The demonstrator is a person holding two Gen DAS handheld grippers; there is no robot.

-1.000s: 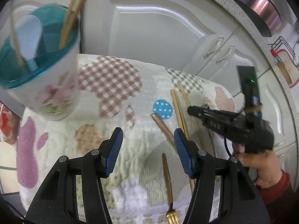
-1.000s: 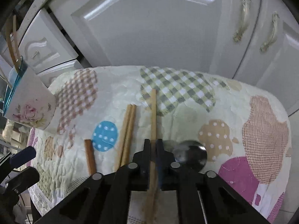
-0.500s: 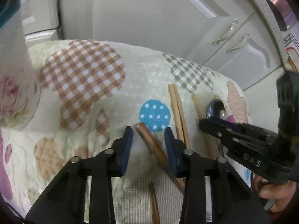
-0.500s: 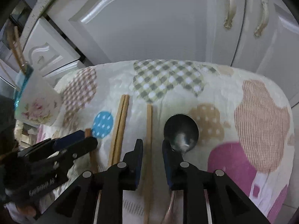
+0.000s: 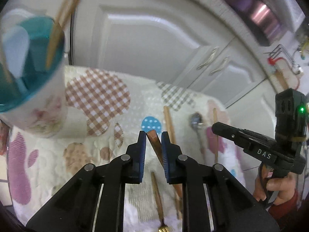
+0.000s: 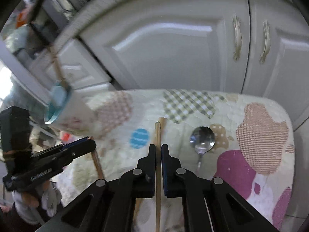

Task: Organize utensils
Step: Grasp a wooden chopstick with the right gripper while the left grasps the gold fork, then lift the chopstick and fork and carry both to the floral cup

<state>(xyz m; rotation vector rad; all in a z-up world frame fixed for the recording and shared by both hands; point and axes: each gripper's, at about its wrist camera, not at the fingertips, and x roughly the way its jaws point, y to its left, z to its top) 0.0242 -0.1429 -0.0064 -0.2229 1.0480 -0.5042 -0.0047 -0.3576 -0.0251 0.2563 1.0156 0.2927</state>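
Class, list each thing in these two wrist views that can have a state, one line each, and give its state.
Left gripper: fingers closing on a copper handle.
Right gripper: shut on a chopstick.
Spoon: lying flat on the cloth.
Cup: upright, holding utensils.
Cabinet doors: closed.
Fork: lying on the cloth.

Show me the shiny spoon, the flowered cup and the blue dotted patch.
Spoon (image 6: 202,137): right wrist view, on its bowl.
Flowered cup (image 5: 45,114): left wrist view, on its outer wall.
Blue dotted patch (image 6: 139,138): right wrist view, on its middle.

Left tongs (image 5: 152,135) closing on a utensil, right tongs (image 6: 158,147) clamped
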